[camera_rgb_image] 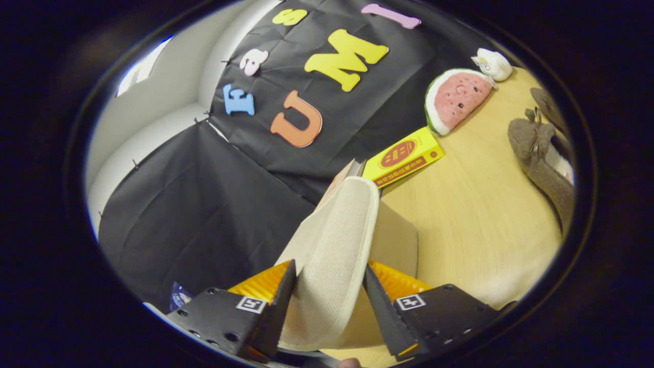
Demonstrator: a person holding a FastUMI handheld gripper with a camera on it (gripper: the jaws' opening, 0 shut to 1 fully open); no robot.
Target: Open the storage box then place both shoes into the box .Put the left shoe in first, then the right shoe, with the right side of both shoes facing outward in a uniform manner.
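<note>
- Black cloth is hanging as the booth's wall (pixel 214 204) beyond everything, with a pale room wall (pixel 168 92) showing past its edge.
- Light wooden tabletop (pixel 475 214) is spreading out beyond my fingers, carrying everything else I am looking at.
- Cream shoe (pixel 334 255) is sitting clamped between my fingers; my claw (pixel 329 286) is pinching it from both sides, with the shoe's length running away from me.
- Brown shoe (pixel 541 158) is lying well apart on the tabletop, and I am judging it to be one of a pair there, though the edge distortion is keeping me from telling.
- Tan flap (pixel 393 240) is showing just behind the cream shoe; I am taking it for part of the storage box, but I cannot tell for sure.
- Watermelon plush (pixel 454 99), a yellow packet (pixel 403 156) and a small white toy (pixel 493 64) are resting near the cloth.
- Risk as I am judging it: the soft fabric is giving under my grip, so the shoe could be twisting or slipping as I carry it, landing with the wrong side facing outward.
- Another risk: the toe could be catching the flap on the way in.
</note>
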